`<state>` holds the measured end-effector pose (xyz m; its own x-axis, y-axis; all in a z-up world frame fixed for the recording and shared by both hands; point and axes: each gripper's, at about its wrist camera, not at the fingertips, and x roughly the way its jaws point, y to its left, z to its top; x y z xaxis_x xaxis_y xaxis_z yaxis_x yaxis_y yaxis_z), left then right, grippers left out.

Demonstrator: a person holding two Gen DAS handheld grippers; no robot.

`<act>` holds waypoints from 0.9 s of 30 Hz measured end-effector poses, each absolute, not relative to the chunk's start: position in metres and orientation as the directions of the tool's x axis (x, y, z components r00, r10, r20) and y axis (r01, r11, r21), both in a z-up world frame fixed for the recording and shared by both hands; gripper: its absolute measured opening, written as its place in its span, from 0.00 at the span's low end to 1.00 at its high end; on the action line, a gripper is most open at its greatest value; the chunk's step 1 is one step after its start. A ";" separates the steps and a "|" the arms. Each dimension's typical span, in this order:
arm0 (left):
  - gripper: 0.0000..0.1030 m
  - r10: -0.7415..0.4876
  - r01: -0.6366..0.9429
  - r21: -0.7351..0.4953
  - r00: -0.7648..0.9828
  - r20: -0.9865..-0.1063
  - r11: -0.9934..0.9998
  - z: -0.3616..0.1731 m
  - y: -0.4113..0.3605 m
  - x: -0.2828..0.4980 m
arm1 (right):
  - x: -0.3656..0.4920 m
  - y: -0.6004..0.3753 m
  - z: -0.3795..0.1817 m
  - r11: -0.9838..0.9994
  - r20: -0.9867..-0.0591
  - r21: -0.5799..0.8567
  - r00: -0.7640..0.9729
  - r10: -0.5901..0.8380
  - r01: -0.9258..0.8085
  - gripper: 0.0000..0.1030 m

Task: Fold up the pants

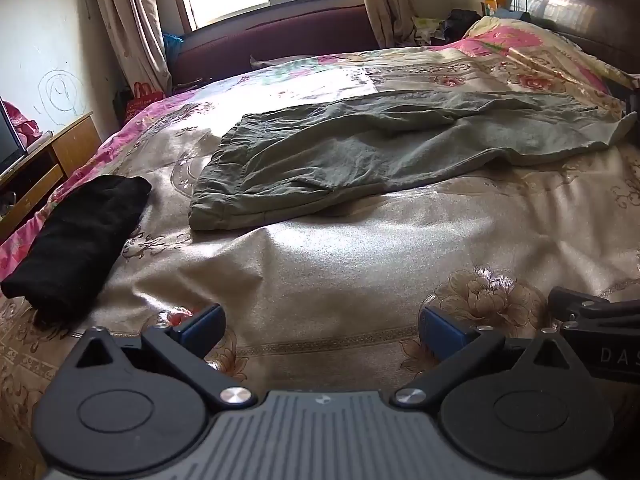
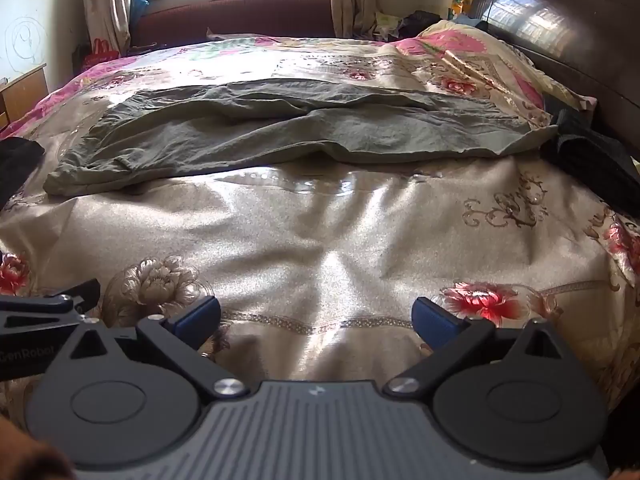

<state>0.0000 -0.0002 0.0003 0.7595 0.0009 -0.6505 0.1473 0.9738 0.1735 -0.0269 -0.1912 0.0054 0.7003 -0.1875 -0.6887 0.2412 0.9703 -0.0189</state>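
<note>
Olive-green pants [image 1: 360,148] lie flat across the bed, waistband to the left, legs stretched right, one leg laid over the other. They also show in the right wrist view [image 2: 280,128]. My left gripper [image 1: 322,330] is open and empty, low over the bedspread, well short of the pants. My right gripper [image 2: 316,320] is open and empty too, beside the left one at the near side of the bed. Part of the right gripper's body [image 1: 592,316] shows at the right edge of the left wrist view.
A folded black garment [image 1: 76,240] lies at the bed's left edge. Another dark garment [image 2: 592,160] lies by the pants' leg ends near the dark headboard [image 2: 560,32]. A wooden cabinet [image 1: 44,168] stands left of the bed. A floral bedspread [image 2: 320,240] covers the bed.
</note>
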 end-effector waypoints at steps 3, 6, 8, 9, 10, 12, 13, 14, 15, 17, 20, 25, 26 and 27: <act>1.00 0.001 0.147 0.174 0.760 -0.650 0.974 0.001 -0.001 0.000 | -0.027 -0.191 0.006 0.970 -0.689 -0.018 0.700 -0.187 0.241 0.98; 1.00 0.003 0.147 0.178 0.761 -0.648 0.973 0.001 -0.002 -0.001 | -0.027 -0.191 0.006 0.970 -0.689 -0.018 0.700 -0.187 0.241 0.98; 1.00 0.004 0.148 0.181 0.763 -0.646 0.972 0.001 -0.002 -0.001 | -0.027 -0.191 0.006 0.970 -0.689 -0.018 0.701 -0.187 0.241 0.98; 1.00 0.005 0.148 0.183 0.764 -0.645 0.972 0.001 -0.003 -0.001 | -0.027 -0.191 0.006 0.970 -0.689 -0.018 0.700 -0.186 0.241 0.98; 1.00 0.006 0.148 0.185 0.765 -0.645 0.972 0.001 -0.003 -0.002 | -0.027 -0.191 0.005 0.970 -0.689 -0.018 0.700 -0.187 0.241 0.98; 1.00 0.006 0.149 0.186 0.765 -0.644 0.971 0.001 -0.004 -0.002 | -0.027 -0.191 0.005 0.970 -0.689 -0.018 0.701 -0.187 0.241 0.98; 1.00 0.006 0.149 0.186 0.765 -0.644 0.971 0.001 -0.004 -0.002 | -0.027 -0.191 0.005 0.970 -0.689 -0.018 0.701 -0.187 0.241 0.98; 1.00 0.008 0.147 0.187 0.765 -0.644 0.971 0.004 0.001 -0.001 | -0.027 -0.191 0.005 0.970 -0.689 -0.018 0.701 -0.187 0.241 0.98; 1.00 0.007 0.147 0.186 0.766 -0.643 0.972 0.003 0.000 -0.002 | -0.027 -0.191 0.005 0.971 -0.689 -0.018 0.700 -0.186 0.240 0.98; 1.00 0.005 0.147 0.184 0.766 -0.643 0.972 0.003 0.001 -0.002 | -0.027 -0.191 0.005 0.971 -0.689 -0.018 0.700 -0.186 0.240 0.98; 1.00 0.005 0.147 0.182 0.766 -0.643 0.972 0.003 0.000 -0.002 | -0.028 -0.191 0.005 0.971 -0.689 -0.017 0.701 -0.185 0.240 0.98; 1.00 0.002 0.148 0.178 0.763 -0.647 0.973 0.003 -0.001 -0.002 | -0.028 -0.191 0.005 0.971 -0.689 -0.016 0.701 -0.185 0.240 0.98; 1.00 0.002 0.149 0.178 0.762 -0.647 0.973 0.003 -0.001 -0.002 | -0.028 -0.191 0.005 0.971 -0.689 -0.017 0.701 -0.185 0.240 0.98; 1.00 0.002 0.148 0.179 0.762 -0.647 0.973 0.003 -0.001 -0.002 | -0.028 -0.191 0.005 0.971 -0.689 -0.017 0.701 -0.185 0.240 0.98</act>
<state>-0.0016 -0.0007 0.0033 0.7623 0.0025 -0.6472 0.1485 0.9727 0.1786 -0.0276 -0.1910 0.0053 0.7008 -0.1854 -0.6888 0.2397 0.9707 -0.0174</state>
